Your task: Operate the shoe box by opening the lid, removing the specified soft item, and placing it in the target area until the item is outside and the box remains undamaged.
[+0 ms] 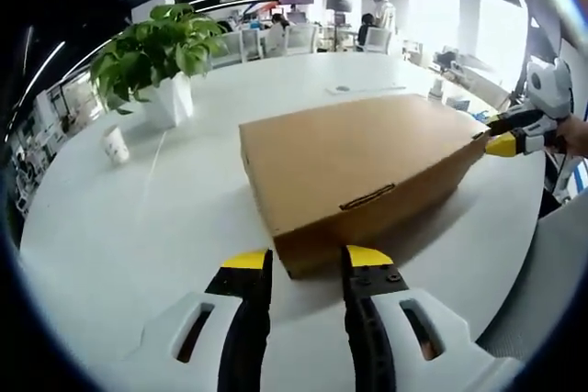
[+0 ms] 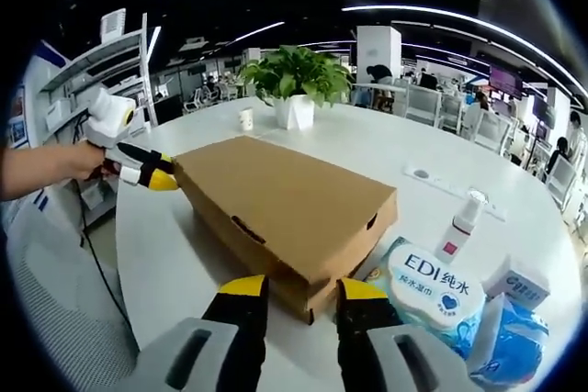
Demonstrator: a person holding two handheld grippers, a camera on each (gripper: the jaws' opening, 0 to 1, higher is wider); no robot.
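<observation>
The closed shoe box is seen lying on the white counter, flanked at opposite ends by the left gripper and right gripper, both held apart

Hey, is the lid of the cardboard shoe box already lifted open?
No, the shoe box lies flat on the white table with its lid down and closed all along the edges.

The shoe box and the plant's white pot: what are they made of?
Shoe box: looks like plain brown cardboard, matte, with folded edges and a cut slot in its side. Pot: smooth, glossy white, probably ceramic or plastic; the look leaves that open.
</observation>
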